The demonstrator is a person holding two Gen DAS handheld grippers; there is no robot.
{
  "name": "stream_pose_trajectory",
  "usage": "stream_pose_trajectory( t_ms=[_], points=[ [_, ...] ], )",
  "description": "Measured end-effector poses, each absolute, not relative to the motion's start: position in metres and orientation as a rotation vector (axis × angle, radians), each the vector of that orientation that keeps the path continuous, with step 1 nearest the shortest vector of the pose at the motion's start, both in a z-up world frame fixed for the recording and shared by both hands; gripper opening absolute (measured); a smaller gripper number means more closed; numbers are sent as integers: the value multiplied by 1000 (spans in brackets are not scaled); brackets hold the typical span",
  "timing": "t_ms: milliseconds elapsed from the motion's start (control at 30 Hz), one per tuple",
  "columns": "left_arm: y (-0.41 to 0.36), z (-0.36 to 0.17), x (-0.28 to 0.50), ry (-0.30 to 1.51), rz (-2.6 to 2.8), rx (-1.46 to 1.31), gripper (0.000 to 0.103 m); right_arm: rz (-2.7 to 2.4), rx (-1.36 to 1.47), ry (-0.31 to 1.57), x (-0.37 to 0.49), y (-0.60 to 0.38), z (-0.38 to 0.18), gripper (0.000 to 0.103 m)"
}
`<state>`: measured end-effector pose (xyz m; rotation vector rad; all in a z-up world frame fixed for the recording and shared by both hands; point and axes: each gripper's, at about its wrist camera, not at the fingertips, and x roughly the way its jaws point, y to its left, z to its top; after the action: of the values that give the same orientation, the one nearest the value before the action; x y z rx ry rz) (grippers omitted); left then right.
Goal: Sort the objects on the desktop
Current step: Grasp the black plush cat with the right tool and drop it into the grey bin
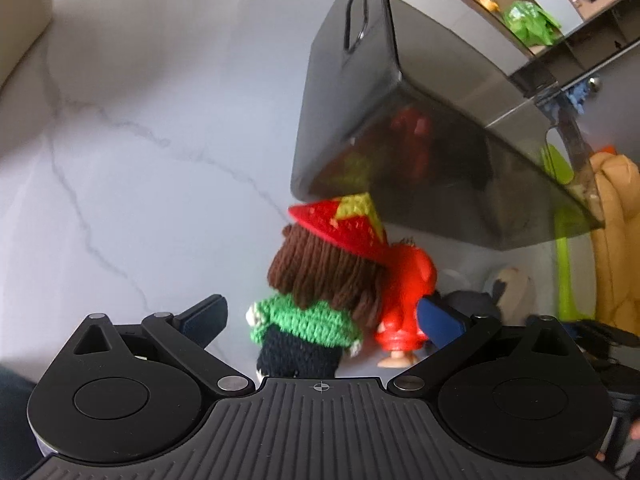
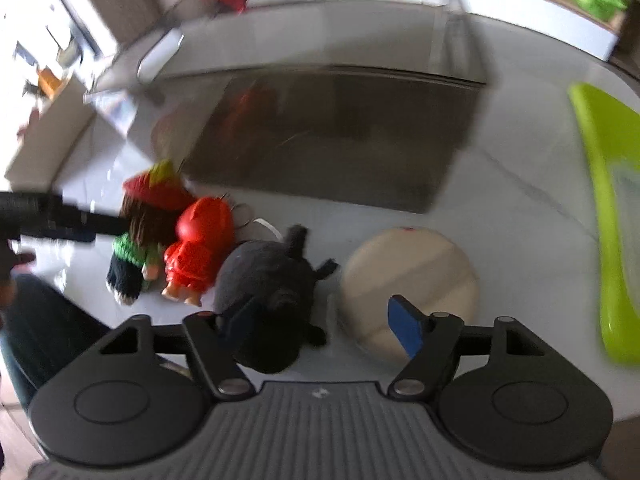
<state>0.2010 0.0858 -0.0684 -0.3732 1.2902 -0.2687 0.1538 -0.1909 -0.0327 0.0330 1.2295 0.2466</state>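
Observation:
A crocheted doll (image 1: 316, 280) with a red hat, brown hair and green sweater lies on the white marble table (image 1: 140, 160), between the open fingers of my left gripper (image 1: 320, 320). A red toy figure (image 1: 408, 300) lies against its right side. Both show in the right wrist view, the doll (image 2: 140, 232) and the red figure (image 2: 200, 248). A dark plush toy (image 2: 268, 292) lies between the open fingers of my right gripper (image 2: 320, 324). A round beige cushion (image 2: 412, 284) lies to its right. A smoky clear bin (image 1: 420, 120) stands behind the toys.
A lime green tray (image 2: 608, 220) lies at the right. A white box (image 1: 24, 12) stands at the table's far left. A shelf with small toys and a green item (image 1: 528, 20) is behind the bin. The bin also shows in the right wrist view (image 2: 340, 132).

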Motion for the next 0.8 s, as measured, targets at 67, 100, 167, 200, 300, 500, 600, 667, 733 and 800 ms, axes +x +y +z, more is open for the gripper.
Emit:
stream_pose_trajectory(
  t_ms=[67,100,167,200,300,500,600,667,733,800],
  points=[
    [90,-59,207,1314,-281,-391,103,308,104,1310,168,-184,-37,72],
    [92,-55,210,1322,-290,-400,103,332,141,1348,175,-181,-39,66],
    [95,-43,213,1315,-321,-405,103,338,185,1389,185,-177,-44,65],
    [96,-36,214,1308,-330,-395,103,327,202,1393,189,-176,-46,70],
    [100,-18,217,1259,-325,-384,103,337,183,1435,199,-170,-60,80],
    [103,9,237,1172,-414,-493,103,382,231,1392,193,-176,-50,54],
    [101,31,248,1082,-508,-521,103,374,197,1294,182,-191,-10,54],
    [100,46,255,1030,-538,-511,103,413,244,1250,176,-205,24,54],
    [98,53,259,991,-552,-504,103,442,270,1158,168,-215,65,54],
    [96,52,258,981,-540,-486,103,433,271,1046,167,-222,104,54]
  ],
)
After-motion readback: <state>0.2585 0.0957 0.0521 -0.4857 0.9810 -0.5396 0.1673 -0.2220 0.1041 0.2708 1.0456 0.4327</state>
